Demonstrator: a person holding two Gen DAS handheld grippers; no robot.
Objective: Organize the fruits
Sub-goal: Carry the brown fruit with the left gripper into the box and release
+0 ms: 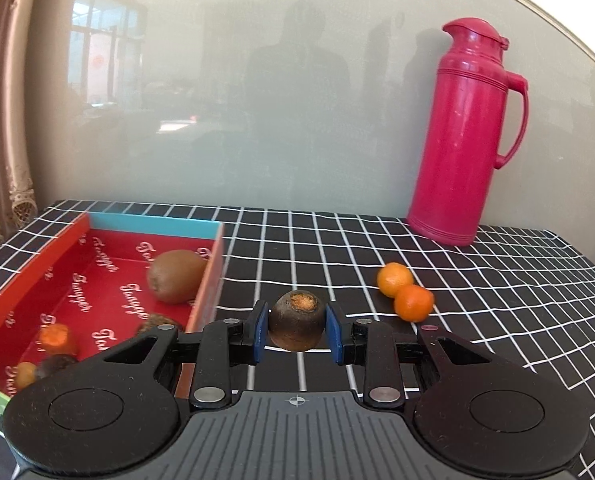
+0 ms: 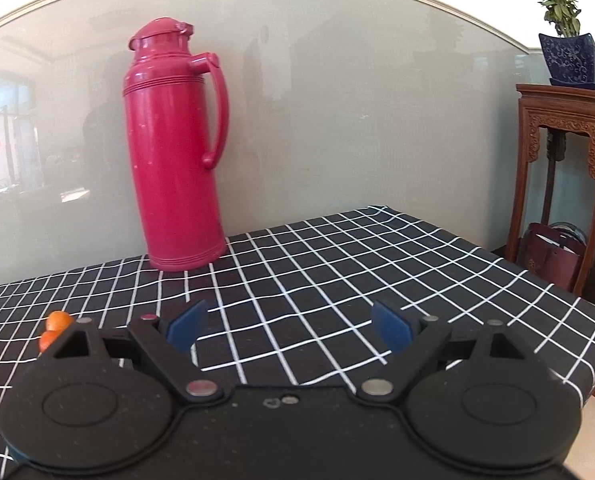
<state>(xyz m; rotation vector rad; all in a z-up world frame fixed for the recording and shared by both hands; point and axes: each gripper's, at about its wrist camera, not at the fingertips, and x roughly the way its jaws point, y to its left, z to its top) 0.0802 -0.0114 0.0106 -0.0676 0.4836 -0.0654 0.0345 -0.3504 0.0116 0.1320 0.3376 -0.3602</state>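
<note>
My left gripper (image 1: 296,330) is shut on a dark brown fruit (image 1: 296,326) with an orange cut top, held just right of the red box (image 1: 37,272). The box holds a kiwi (image 1: 175,276), an orange piece (image 1: 55,337) and other small fruits at its near end. Two small oranges (image 1: 403,290) lie together on the cloth to the right; they also show at the left edge of the right wrist view (image 2: 55,328). My right gripper (image 2: 287,326) is open and empty above the checked cloth.
A tall pink thermos (image 1: 463,136) stands at the back against the glossy wall, also in the right wrist view (image 2: 173,152). The black checked tablecloth (image 2: 337,264) ends at the right edge, beyond which stands a wooden stand (image 2: 565,152) with a potted plant.
</note>
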